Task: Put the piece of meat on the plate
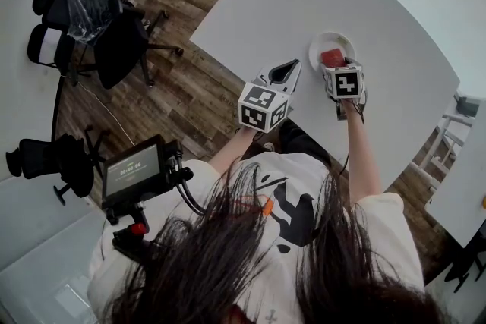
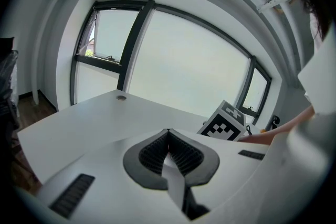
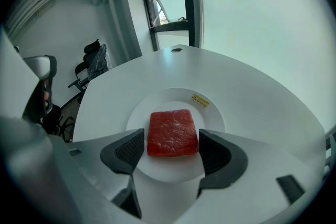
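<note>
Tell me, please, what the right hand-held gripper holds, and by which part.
Nothing: the flat red meat slab lies on the round white plate, the right hand-held gripper open.

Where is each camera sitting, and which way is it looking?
Head view: on the person's head, looking down at the table; hair, shirt and arms show.
Left gripper view: on the left gripper, looking along its shut jaws across the table to windows; a forearm shows.
Right gripper view: on the right gripper, looking down between open jaws at the meat on the plate.
Shared: head and right gripper views both show meat and plate.
</note>
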Action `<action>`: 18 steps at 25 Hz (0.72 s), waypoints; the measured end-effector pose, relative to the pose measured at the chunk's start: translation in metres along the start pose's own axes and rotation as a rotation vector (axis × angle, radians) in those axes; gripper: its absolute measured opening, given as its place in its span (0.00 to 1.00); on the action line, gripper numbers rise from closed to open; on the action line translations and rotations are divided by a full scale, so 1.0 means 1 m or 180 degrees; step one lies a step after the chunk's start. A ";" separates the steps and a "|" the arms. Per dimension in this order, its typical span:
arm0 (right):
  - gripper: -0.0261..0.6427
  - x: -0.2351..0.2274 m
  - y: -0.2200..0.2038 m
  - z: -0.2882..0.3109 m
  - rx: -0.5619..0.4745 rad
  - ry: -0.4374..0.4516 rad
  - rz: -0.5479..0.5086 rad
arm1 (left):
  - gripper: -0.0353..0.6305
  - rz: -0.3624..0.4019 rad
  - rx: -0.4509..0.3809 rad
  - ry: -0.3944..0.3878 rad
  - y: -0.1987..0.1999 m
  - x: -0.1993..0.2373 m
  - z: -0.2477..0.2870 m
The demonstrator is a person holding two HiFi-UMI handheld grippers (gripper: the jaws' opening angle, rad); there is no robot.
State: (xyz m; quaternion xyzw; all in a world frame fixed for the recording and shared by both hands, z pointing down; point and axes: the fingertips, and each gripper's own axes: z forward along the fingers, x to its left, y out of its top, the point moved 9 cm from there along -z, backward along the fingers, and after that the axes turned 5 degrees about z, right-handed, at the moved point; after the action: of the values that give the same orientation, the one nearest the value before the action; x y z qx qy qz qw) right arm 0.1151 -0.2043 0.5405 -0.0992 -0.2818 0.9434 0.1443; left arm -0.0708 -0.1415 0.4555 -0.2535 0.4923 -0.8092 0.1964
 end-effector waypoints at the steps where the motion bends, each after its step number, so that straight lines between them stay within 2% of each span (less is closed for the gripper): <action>1: 0.51 -0.001 0.001 -0.002 -0.0035 0.0006 0.0048 | 0.06 -0.0002 -0.0002 0.0002 0.000 0.000 0.000; 11: 0.51 -0.015 0.007 -0.051 -0.0690 0.0236 0.0955 | 0.06 -0.0033 -0.0063 -0.0003 0.003 0.003 0.001; 18: 0.50 0.004 0.009 -0.076 -0.1101 0.0540 0.1292 | 0.06 0.0012 -0.0115 -0.0091 0.013 0.001 0.001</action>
State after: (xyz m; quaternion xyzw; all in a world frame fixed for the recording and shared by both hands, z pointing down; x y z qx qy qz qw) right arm 0.1301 -0.1718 0.4728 -0.2553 -0.3999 0.8792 -0.0436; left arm -0.0697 -0.1482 0.4446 -0.2676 0.5044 -0.7961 0.2003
